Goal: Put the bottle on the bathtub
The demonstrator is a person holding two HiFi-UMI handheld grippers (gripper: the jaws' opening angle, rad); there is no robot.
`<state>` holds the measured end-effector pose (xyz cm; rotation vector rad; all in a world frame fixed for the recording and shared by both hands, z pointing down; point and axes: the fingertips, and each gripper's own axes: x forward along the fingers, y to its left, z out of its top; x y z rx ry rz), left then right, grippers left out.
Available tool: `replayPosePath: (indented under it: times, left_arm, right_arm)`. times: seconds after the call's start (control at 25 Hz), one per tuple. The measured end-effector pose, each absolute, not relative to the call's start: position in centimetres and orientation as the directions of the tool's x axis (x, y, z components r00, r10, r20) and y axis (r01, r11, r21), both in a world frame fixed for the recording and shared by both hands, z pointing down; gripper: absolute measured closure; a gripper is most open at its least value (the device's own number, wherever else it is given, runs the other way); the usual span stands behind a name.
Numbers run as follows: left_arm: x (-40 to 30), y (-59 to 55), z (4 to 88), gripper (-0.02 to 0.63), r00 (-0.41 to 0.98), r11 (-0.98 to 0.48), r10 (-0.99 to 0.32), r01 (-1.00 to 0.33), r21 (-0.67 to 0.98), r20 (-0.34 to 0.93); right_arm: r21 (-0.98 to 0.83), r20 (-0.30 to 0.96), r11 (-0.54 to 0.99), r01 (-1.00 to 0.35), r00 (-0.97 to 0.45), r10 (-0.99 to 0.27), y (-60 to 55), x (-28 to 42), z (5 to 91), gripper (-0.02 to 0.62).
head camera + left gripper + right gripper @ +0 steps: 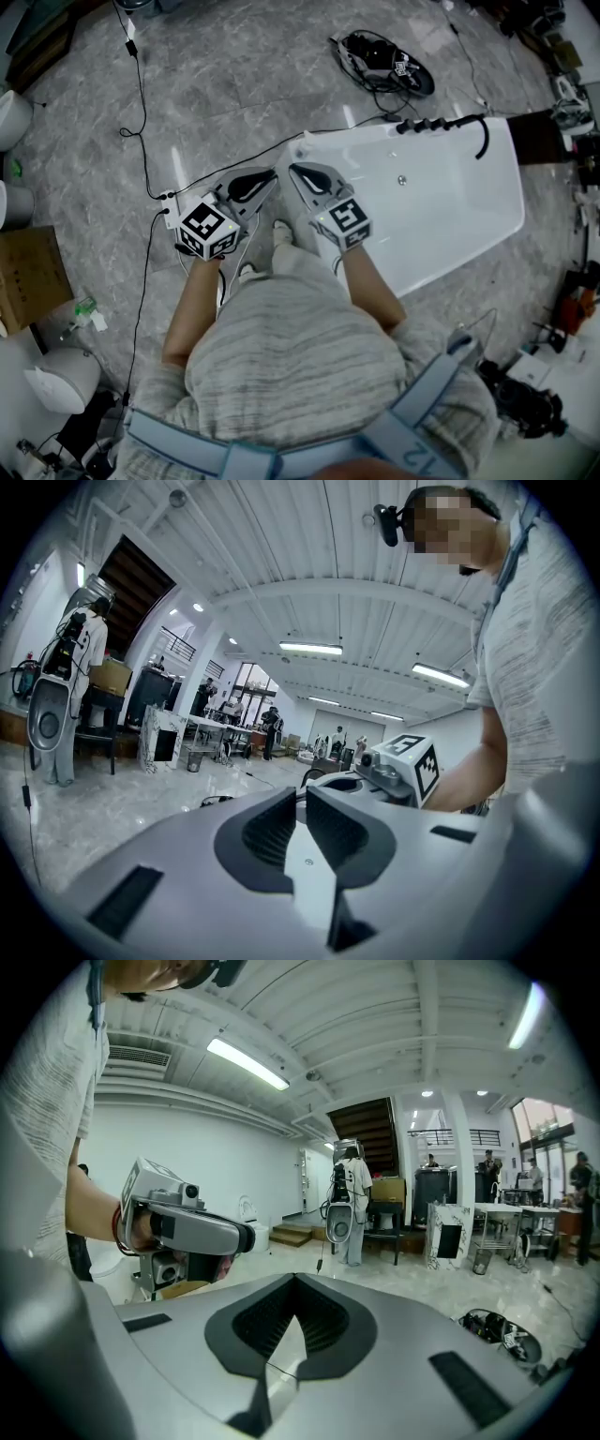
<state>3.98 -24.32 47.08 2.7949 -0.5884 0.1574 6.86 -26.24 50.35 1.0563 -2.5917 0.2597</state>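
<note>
No bottle shows in any view. The white bathtub (506, 169) lies on the marble floor to my right, with black tap fittings (441, 124) along its far rim. I hold both grippers at chest height over the tub's near left corner, tips pointing away from me and almost meeting. My left gripper (272, 173) (301, 794) has its jaws closed to a thin slit with nothing between them. On my right gripper (293, 169) (295, 1279) the jaw tips touch, also with nothing held. Each gripper appears in the other's view: the right gripper (398, 761) and the left gripper (183, 1232).
A black cable (141, 94) runs across the floor at the left. A black device with coiled leads (384, 61) lies beyond the tub. A cardboard box (28, 272), a small green item (84, 309) and white toilets (61, 380) stand at the left. Equipment crowds the right edge.
</note>
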Motion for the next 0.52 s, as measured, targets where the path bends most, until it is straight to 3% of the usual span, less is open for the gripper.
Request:
replayPosePath:
  times: [0.52]
  left_arm:
    - [4.01,-23.62,47.44,0.588,0.916,-0.883,-0.365,-0.398,0.249,0.168]
  right_arm:
    - [-0.043,0.376,0.714,-0.699,-0.674,-0.637,-25.39,6.28,50.88,0.592]
